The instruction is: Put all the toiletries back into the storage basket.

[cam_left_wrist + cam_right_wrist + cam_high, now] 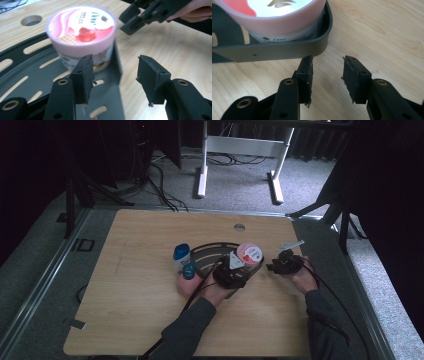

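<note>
A light wooden table (pixel 140 285) stands on grey carpet, a white desk frame (pixel 240 150) behind it in a dim room. On the table lies a black slotted tray (pixel 30 75); in its corner sits a pink ice-cream tub (pixel 81 32) — strawberry and waffle pictured on the lid, its writing too small to read. The left gripper (pixel 113 75) hovers just before the tub, jaws spread, nothing between them. The right gripper (pixel 327 75) — jaws apart, empty — sits just outside the tray's rim.
</note>
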The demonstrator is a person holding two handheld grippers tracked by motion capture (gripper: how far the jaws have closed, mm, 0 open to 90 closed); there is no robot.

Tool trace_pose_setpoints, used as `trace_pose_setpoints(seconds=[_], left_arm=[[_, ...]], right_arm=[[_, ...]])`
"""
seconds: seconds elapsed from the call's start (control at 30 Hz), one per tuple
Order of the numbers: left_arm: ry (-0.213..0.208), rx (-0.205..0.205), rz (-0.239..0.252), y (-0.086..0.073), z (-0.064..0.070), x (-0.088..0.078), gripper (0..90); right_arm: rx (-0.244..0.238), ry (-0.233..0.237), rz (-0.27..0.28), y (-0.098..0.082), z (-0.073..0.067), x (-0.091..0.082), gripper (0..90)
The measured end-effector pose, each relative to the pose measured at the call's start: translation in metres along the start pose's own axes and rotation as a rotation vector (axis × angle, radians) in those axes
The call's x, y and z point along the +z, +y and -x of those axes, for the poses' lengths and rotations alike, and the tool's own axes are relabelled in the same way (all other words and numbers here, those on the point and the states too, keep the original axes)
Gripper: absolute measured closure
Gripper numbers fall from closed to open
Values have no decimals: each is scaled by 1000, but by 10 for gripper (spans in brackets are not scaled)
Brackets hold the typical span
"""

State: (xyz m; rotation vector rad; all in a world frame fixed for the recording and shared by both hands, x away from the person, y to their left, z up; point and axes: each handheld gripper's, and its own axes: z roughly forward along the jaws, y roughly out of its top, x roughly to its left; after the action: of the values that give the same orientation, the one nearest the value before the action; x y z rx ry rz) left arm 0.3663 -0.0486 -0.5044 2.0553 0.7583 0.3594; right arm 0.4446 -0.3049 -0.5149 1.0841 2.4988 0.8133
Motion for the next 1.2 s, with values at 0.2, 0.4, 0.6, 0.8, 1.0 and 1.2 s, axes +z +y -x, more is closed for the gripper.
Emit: trace_pose_setpoints(seconds=[0.2,0.4,0.6,0.8,1.0,1.2], left_arm=[[-47,14,-17,0,3,-10,494],[-79,26,-12,0,6,-21,502],[-90,28,-16,2,2,-33,546],[-85,37,-12,6,-5,-47,569],[-85,53,-2,10,-12,-63,590],[-65,64,-1,15,-20,-76,621]], right_arm=[[4,7,11,-7,-8,-6,597],[-4,21,7,-17,-18,-8,596],[-32,37,-7,-30,-30,-9,588],[-31,54,36,-40,-42,-15,570],[-15,73,76,-48,-54,-18,543],[3,89,96,-57,-62,-16,537]])
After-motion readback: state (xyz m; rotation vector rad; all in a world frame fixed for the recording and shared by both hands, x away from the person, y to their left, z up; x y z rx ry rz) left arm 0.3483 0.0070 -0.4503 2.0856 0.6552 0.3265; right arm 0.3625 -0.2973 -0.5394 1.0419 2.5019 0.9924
